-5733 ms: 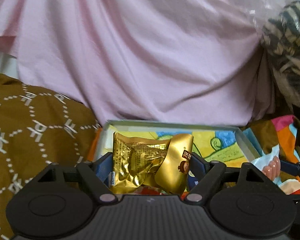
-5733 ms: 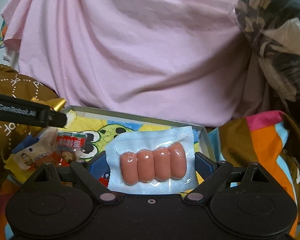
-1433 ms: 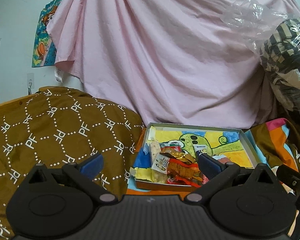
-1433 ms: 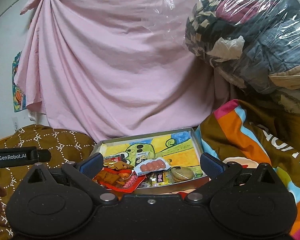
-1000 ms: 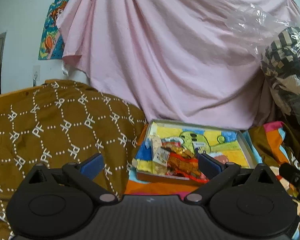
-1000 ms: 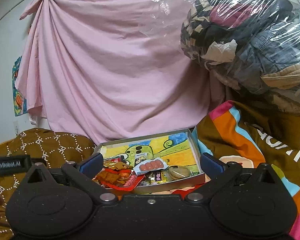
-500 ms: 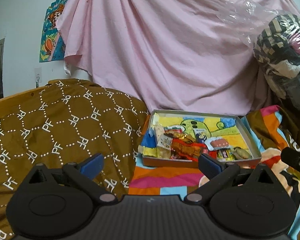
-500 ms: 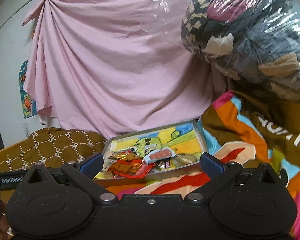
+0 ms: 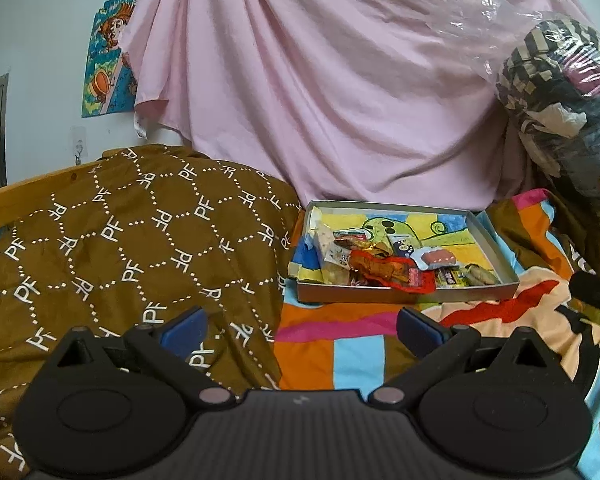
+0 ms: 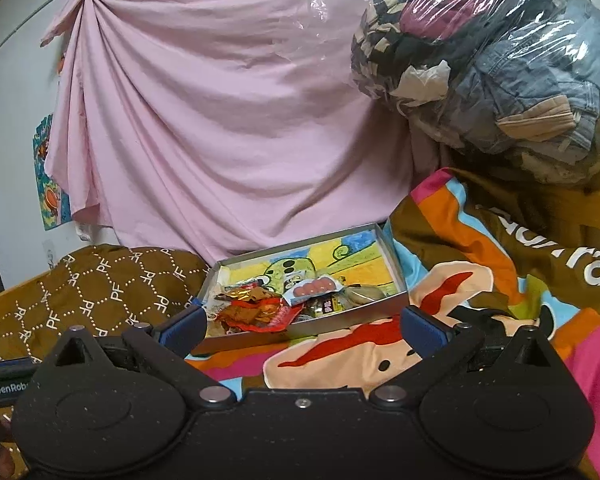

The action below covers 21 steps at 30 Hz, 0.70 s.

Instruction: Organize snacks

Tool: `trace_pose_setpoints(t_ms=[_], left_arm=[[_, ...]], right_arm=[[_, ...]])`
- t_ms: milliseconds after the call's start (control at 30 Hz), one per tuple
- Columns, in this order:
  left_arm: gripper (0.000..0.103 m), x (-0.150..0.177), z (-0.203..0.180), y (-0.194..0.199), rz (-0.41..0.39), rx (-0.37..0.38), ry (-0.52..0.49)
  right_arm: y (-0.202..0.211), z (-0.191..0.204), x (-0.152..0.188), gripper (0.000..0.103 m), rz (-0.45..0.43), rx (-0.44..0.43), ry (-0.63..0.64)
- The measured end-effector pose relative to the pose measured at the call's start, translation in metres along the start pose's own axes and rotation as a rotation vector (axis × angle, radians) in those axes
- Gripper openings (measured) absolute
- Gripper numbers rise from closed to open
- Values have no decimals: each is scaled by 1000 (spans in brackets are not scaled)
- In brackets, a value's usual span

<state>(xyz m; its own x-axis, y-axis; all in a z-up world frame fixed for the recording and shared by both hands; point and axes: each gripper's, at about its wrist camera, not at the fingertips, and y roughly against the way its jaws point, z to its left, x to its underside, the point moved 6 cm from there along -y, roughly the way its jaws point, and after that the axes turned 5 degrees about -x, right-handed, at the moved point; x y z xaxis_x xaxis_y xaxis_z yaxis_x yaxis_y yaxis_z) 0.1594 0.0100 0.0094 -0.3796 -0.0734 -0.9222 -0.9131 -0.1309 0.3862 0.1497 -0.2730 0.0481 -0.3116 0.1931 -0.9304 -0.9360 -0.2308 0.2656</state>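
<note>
A shallow grey box with a cartoon-printed floor lies on the bed; it also shows in the right wrist view. Several snack packets sit piled in its near half: a red packet, a sausage pack, a white packet. The sausage pack and red packet show in the right wrist view too. My left gripper is open and empty, held back from the box. My right gripper is open and empty, also short of the box.
A brown patterned quilt lies left of the box. A colourful cartoon blanket covers the bed in front and right. A pink sheet hangs behind. A plastic-wrapped clothes bundle is piled at the right.
Earlier the left gripper held a gold packet and the right held the sausage pack over the box; both packs now lie in it. Both grippers have pulled back, open.
</note>
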Motion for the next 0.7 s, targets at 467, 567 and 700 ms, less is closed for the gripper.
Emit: trace_pose_setpoints(t_ms=[467, 567, 700], left_arm=[[103, 13, 11, -2, -3, 31, 36], [103, 13, 12, -1, -3, 26, 42], [103, 14, 15, 2, -2, 26, 42]], right_arm=[[2, -1, 7, 102, 4, 58, 40], [5, -1, 10, 102, 8, 65, 39], [9, -1, 15, 102, 19, 75, 34]])
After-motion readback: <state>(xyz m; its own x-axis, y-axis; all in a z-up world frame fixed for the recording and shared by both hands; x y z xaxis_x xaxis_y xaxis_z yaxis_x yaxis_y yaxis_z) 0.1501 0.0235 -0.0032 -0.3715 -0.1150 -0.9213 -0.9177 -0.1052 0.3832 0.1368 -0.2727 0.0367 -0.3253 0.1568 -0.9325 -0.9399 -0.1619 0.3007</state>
